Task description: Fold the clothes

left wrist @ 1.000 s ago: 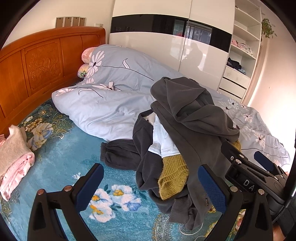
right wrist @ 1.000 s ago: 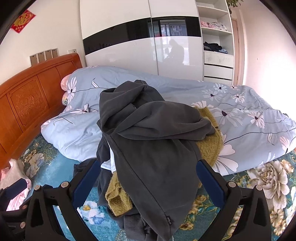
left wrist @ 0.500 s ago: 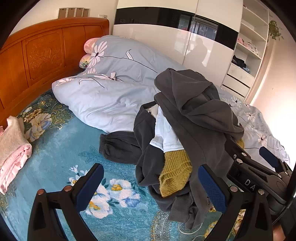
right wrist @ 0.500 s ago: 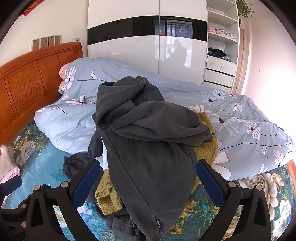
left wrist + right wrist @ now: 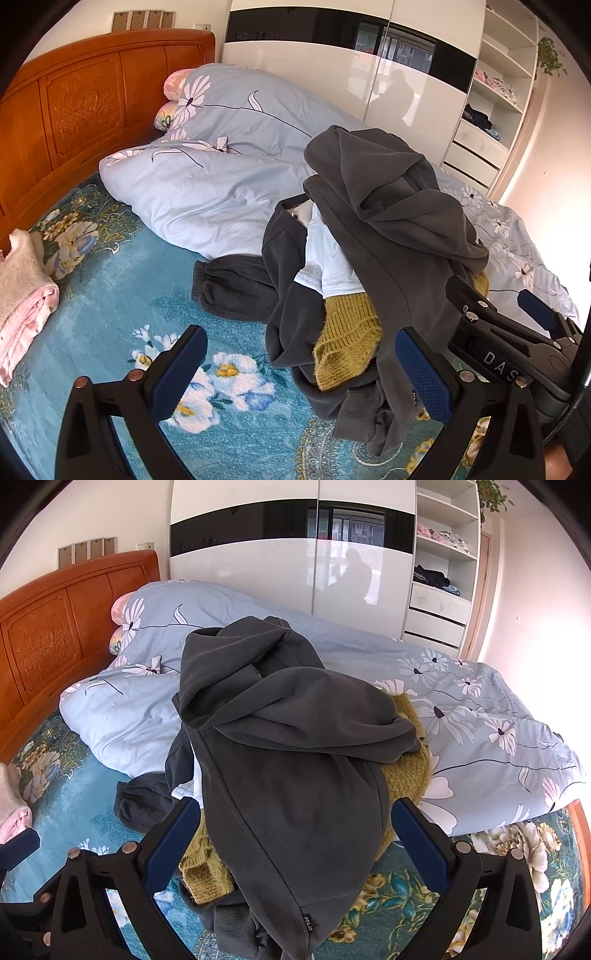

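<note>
Far left, folded pink clothes [image 5: 22,291] sit on the teal floral bedspread [image 5: 110,314] below the carved wooden headboard [image 5: 74,96]. Left gripper [image 5: 301,373]: jaws spread wide, blue pads showing, nothing between them, held over the flowered spread just short of the pile. Behind it a pale blue floral duvet [image 5: 207,177] lies bunched along the bed. Mid-bed, the clothes pile: a dark grey hoodie [image 5: 288,760] is draped on top, its long axis running from the far hood end down toward the cameras, hem nearest. A small tag on the near hem edge carries vertical lettering, too small to read surely. Beneath it, a white garment [image 5: 325,254] and a mustard knit sweater [image 5: 347,339] poke out on the left side of the pile; a dark cuffed sleeve or trouser leg [image 5: 229,291] trails leftward onto the spread. Right gripper [image 5: 291,842]: jaws wide apart, straddling the hoodie's lower part in view, whether the pads touch the cloth cannot be told. In the left wrist view its black body reads "DAS", cut off at the edge. Right rear, a glossy white wardrobe [image 5: 280,561] with black band, then open shelves [image 5: 443,554] with clothes.
</note>
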